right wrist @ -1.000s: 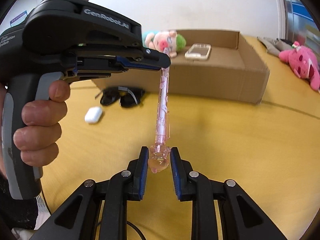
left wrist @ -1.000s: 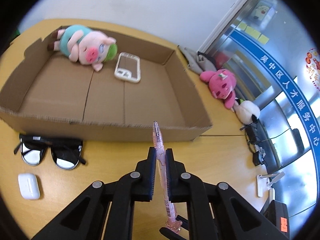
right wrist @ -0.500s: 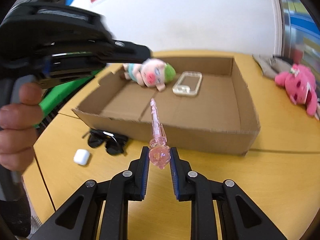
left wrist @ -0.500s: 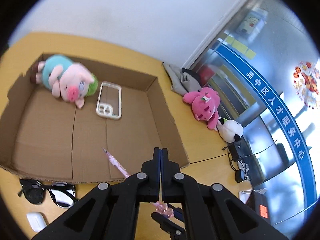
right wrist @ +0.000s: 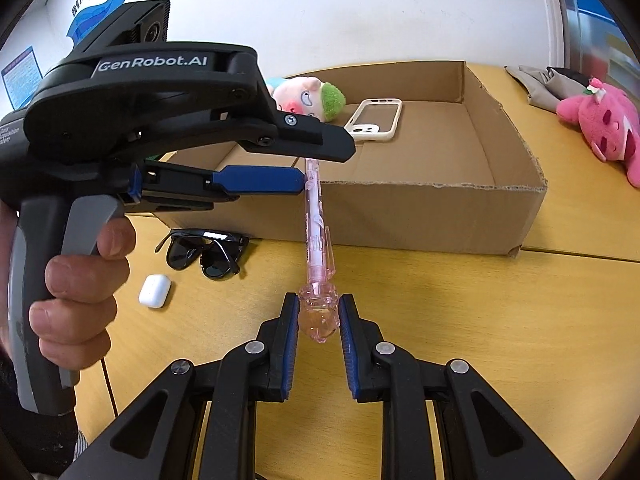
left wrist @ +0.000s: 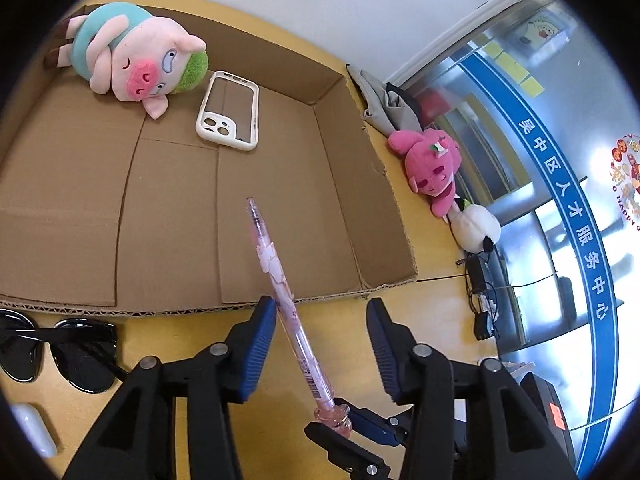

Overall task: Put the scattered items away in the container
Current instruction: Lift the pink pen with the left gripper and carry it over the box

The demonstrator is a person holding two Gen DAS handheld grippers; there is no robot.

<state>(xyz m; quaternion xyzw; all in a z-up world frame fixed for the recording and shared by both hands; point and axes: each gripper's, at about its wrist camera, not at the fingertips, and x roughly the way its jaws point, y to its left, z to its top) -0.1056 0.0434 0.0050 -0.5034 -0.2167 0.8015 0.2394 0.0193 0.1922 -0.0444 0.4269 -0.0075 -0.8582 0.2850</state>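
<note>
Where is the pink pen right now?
The pink pen is off the table, its charm end pinched by the right gripper, its tip over the cardboard box between the left gripper's open jaws.

Translucent pink pen point(left wrist: 280, 280), tip tilted over the open cardboard box point(left wrist: 384, 184).

The left wrist camera looks down into the cardboard box point(left wrist: 352, 208) at twelve o'clock, close up. The right wrist camera sits lower, seeing the same box point(right wrist: 432, 208).
</note>
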